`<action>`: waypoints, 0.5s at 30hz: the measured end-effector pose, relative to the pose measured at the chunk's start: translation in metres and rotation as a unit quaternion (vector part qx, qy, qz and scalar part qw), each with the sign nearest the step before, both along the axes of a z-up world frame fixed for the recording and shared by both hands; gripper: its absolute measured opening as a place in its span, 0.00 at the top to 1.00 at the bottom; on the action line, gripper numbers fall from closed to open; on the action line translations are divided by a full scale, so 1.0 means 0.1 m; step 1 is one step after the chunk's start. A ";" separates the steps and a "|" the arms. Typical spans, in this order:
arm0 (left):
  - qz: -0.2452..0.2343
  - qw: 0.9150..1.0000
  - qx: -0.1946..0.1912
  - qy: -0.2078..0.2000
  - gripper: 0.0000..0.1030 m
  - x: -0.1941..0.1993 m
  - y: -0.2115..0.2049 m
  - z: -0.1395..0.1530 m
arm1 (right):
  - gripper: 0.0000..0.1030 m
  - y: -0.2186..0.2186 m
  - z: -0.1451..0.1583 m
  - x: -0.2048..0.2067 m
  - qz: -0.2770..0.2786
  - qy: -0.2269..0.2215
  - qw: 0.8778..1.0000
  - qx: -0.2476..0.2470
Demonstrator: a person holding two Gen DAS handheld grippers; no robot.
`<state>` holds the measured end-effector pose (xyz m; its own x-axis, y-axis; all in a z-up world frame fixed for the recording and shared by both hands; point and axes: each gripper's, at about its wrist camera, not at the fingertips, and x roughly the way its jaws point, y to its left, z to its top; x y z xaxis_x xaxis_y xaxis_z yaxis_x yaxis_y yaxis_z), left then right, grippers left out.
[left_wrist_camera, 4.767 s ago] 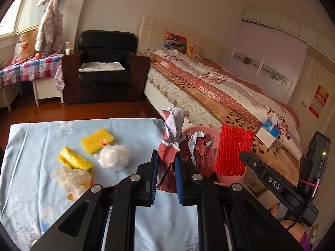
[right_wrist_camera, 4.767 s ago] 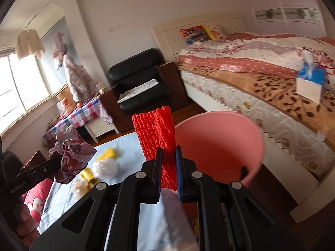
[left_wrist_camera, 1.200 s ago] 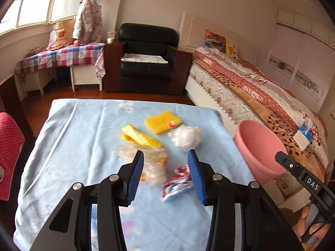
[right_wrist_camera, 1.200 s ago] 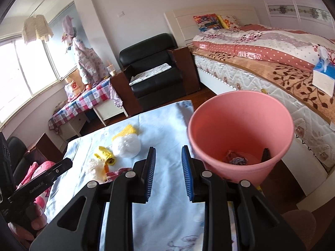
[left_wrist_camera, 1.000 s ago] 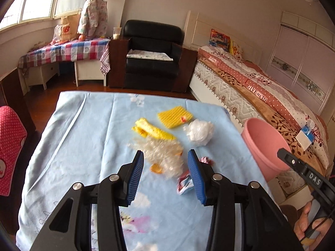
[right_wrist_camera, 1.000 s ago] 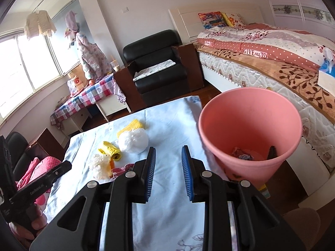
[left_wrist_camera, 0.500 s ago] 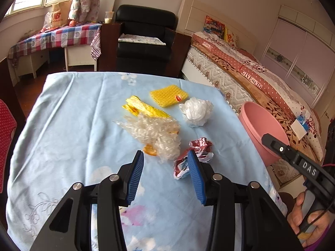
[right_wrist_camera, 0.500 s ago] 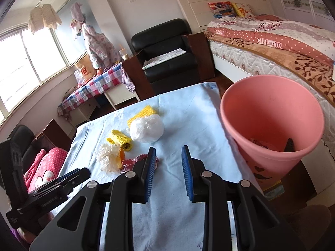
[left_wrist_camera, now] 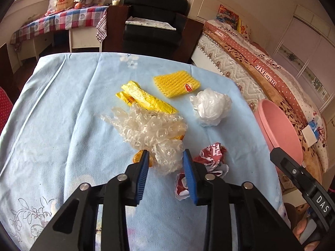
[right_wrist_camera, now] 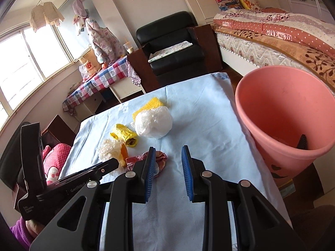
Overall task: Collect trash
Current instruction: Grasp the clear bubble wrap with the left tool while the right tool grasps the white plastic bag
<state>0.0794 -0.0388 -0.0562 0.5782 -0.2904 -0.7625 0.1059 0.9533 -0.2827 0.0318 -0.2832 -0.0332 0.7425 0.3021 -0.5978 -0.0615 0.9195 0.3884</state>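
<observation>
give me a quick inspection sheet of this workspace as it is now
surface: table under a light blue cloth, wrinkled
job's things: bubble wrap, yellow wrapper, yellow foam net, white plastic ball, red crumpled paper; pink bin beside the table
clutter: nothing seen
grippers: left gripper closing around the bubble wrap, pads not yet pressing; right gripper open, empty
cables: nothing seen
surroundings: bed, black armchair, checked side table

Bright daylight from the windows (right_wrist_camera: 25, 62) on the left, washed out white. Soft, faint shadows. Sharp in the middle, bent and dark round the edges of both views.
</observation>
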 end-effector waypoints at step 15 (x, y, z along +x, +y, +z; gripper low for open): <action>0.019 0.999 -0.019 -0.035 0.83 -0.24 0.45 0.17 | 0.60 0.39 0.06 0.39 0.031 0.001 1.000 0.003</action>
<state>0.0559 0.0058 -0.0393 0.6407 -0.2948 -0.7089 0.0900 0.9458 -0.3119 0.0708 -0.2446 -0.0275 0.7211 0.3502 -0.5978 -0.1166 0.9119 0.3935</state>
